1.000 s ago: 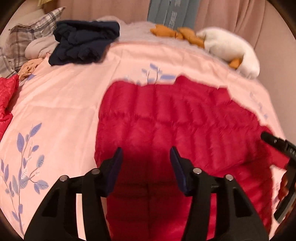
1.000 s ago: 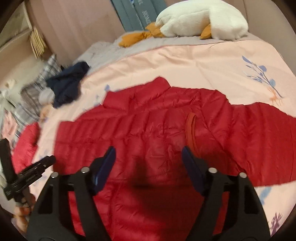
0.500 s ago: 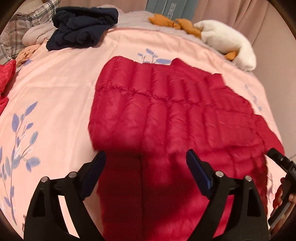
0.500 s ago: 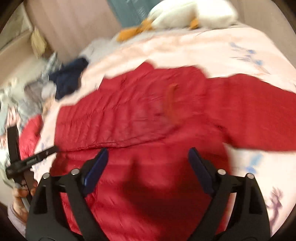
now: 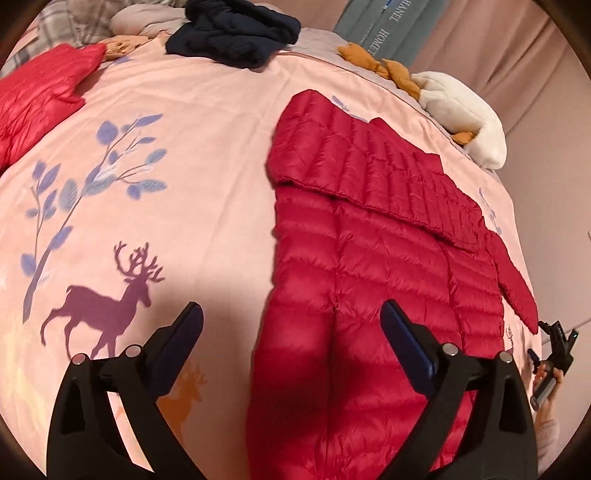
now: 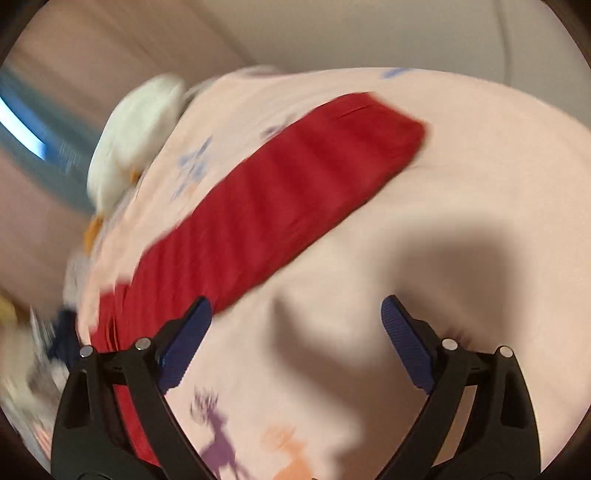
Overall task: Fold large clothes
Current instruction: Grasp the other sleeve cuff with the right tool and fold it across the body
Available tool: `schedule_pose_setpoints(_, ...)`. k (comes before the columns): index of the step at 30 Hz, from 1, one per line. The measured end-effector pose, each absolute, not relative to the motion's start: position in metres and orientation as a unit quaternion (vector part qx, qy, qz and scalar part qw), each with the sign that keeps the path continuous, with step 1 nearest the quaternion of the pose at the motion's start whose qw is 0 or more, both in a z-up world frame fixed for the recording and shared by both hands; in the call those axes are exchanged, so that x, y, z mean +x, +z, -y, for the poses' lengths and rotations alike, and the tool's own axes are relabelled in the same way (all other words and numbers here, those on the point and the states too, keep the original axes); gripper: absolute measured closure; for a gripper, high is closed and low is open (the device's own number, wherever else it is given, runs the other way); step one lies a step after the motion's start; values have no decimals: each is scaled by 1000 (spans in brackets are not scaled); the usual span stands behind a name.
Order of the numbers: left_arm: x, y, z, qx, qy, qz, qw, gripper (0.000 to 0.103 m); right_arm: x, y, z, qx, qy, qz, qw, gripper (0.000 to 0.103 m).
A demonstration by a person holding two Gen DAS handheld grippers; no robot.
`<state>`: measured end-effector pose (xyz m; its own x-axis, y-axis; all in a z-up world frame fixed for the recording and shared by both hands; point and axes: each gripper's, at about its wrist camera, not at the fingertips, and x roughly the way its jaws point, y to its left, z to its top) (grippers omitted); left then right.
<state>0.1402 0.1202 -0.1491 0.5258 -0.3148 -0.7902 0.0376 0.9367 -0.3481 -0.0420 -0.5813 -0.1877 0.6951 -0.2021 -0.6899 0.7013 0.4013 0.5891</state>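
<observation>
Left wrist view.
- Left gripper [image 5: 291, 325]: jaws spread wide, having just been opening; nothing between them. The near pad hangs over bare bedspread, the far pad over the jacket.
- Red down jacket [image 5: 369, 258]: lies flat on the pink bedspread [image 5: 192, 147], running from 6 o'clock up to 1 o'clock. One sleeve is folded across the body at about 1 o'clock.
- Right gripper [image 5: 554, 354]: seen small at 4 o'clock, beyond the jacket's edge, in the person's hand [image 5: 546, 380].
- Clutter: second red garment [image 5: 40, 96] at 10 o'clock, navy garment [image 5: 236, 33] at 12 o'clock, white plush toy [image 5: 469, 114] at 2 o'clock.
- Risk: slippery puffy fabric may spring back, so the folded sleeve could slide off the body.

Right wrist view (heavily blurred).
- Right gripper [image 6: 295, 332]: jaws spread, having just been opening; empty, over bare bedspread [image 6: 461, 184].
- Outstretched sleeve [image 6: 280, 199]: runs from 8 o'clock to 1 o'clock, apart from the pads.
- Risk: a fast sweep could overshoot the cuff, or pinch bedspread with it and drag the whole jacket askew.
</observation>
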Motion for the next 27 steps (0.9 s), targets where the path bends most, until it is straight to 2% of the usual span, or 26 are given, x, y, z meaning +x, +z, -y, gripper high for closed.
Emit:
schedule_pose_setpoints(6, 142, -141, -115, -161, -96, -472, 862, 6, -24, -204, 613, 518, -305, -191, 776, 8)
schedule_pose_setpoints(8, 143, -140, -109, -159, -97, -474, 860, 6, -20, -202, 620, 522, -319, -169, 773, 13)
schedule_pose_setpoints(9, 144, -139, -108, -158, -97, -475, 860, 6, -17, -203, 622, 520, -332, -161, 770, 18)
schedule_pose_setpoints(11, 144, -136, -104, -156, -98, -473, 861, 6, -14, -206, 624, 510, -361, -164, 763, 46)
schedule_pose_setpoints(17, 142, -122, -94, -132, -94, -464, 871, 6, -10, -209, 626, 477, -388, -184, 767, 90)
schedule_pose_setpoints(20, 144, -119, -90, -134, -100, -463, 870, 6, -8, -191, 619, 454, -379, -178, 786, 97)
schedule_pose_setpoints(27, 143, -118, -69, -136, -127, -466, 865, 6, 14, -91, 543, 348, -248, -146, 892, 98)
